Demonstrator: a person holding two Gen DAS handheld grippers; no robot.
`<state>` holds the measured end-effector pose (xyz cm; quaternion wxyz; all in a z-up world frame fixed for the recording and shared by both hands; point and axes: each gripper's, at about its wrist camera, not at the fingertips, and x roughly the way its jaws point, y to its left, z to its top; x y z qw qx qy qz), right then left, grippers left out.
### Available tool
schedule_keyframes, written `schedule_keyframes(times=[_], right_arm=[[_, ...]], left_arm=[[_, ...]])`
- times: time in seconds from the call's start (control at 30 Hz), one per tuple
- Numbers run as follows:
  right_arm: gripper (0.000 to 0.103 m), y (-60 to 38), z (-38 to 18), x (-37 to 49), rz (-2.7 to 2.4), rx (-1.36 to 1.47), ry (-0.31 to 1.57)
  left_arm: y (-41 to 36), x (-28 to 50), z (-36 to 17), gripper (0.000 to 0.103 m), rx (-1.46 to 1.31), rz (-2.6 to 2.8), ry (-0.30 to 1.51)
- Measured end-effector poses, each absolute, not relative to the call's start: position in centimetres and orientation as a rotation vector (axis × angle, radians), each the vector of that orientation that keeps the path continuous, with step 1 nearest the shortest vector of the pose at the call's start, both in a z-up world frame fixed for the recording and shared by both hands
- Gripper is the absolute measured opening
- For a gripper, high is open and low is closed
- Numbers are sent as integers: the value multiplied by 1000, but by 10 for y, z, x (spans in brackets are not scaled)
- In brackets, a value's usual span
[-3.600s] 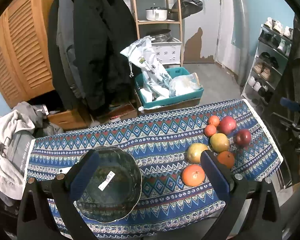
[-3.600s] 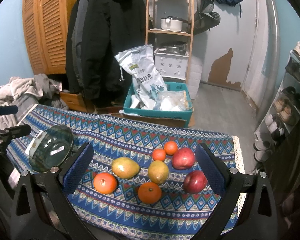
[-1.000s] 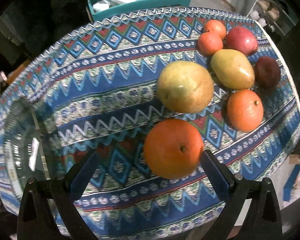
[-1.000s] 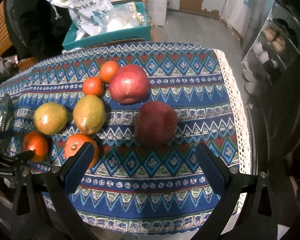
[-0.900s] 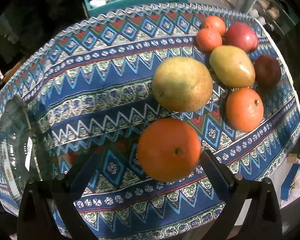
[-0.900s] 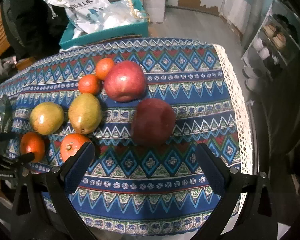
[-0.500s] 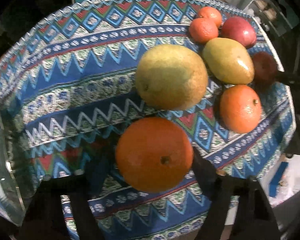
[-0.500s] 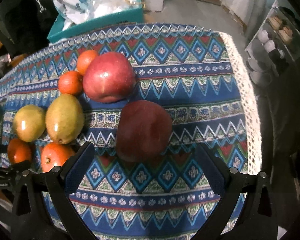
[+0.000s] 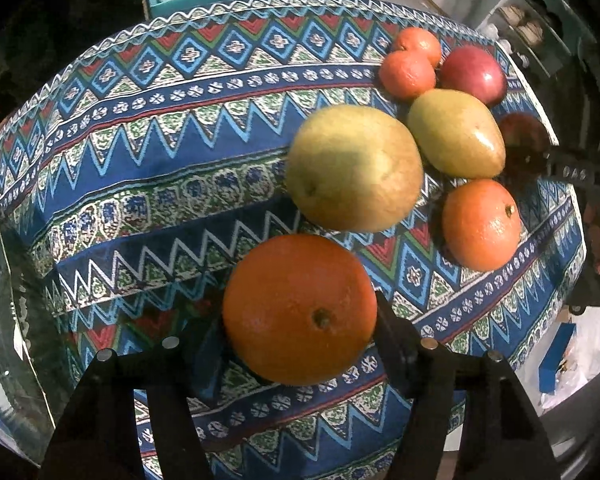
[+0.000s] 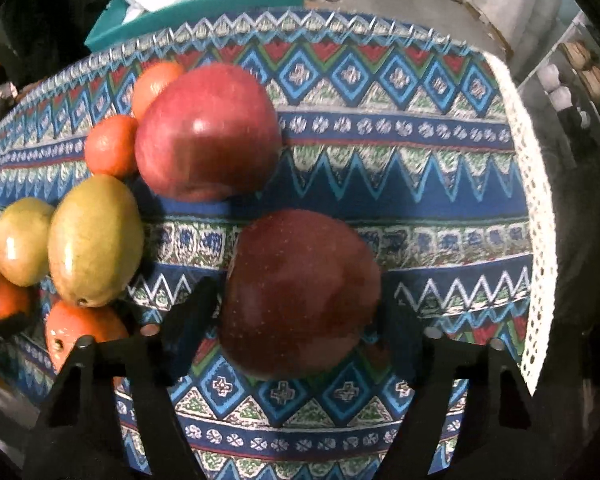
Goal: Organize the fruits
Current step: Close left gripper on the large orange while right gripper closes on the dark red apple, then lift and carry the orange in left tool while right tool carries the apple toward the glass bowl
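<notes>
In the left wrist view my left gripper (image 9: 300,328) points down at the patterned cloth, and its jaws are closing on a big orange (image 9: 296,304), with both pads against its sides. My right gripper (image 10: 300,316) is closing on a dark red apple (image 10: 300,288), pads touching its flanks. Both fruits rest on the cloth. That apple (image 9: 520,136) also shows at the right of the left wrist view, with a finger of the right gripper across it. A clear glass bowl (image 9: 0,320) stands at the cloth's left end.
Loose fruit lies between the two grips: two yellow-green pears (image 9: 356,168) (image 9: 456,132), another orange (image 9: 480,224), two tangerines (image 9: 408,74), and a brighter red apple (image 10: 208,132). The cloth's lace edge (image 10: 536,200) drops off at the right. A teal crate (image 10: 204,4) sits behind the table.
Both grippers have come down onto the fruit. The left jaws went from wide to snug around the orange, and the right jaws closed in on the dark red apple.
</notes>
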<state>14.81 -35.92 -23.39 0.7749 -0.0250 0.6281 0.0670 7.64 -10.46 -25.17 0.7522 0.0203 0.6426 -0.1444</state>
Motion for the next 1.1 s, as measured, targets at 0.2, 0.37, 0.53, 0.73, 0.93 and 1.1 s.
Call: schedule_keyframes(times=[0.2,0.37,0.53,0.73,0.93,1.1], right_arm=[[66,-353,-237,145,150,-67,1324],[63,-352,-228,139,145,-58,1292],[63,-355,-215,131,147,-44,1268],[63,-360,-203,118,144,-22,1228],[63,-359,-196,104,149,-14,1242],[63,-359,-197,97,151,-8,1246]], left_arm=[[-92,87,-240,69,34,-305,1378],[-83,94,-223,69,29,-300,1342],[-71,97,-209,69,15,-298,1322],[-65,92,-194,69,19,-289,1290],[-53,83,-183,69,12,-285,1267],[-45,80,-178,69,12,-281,1262]])
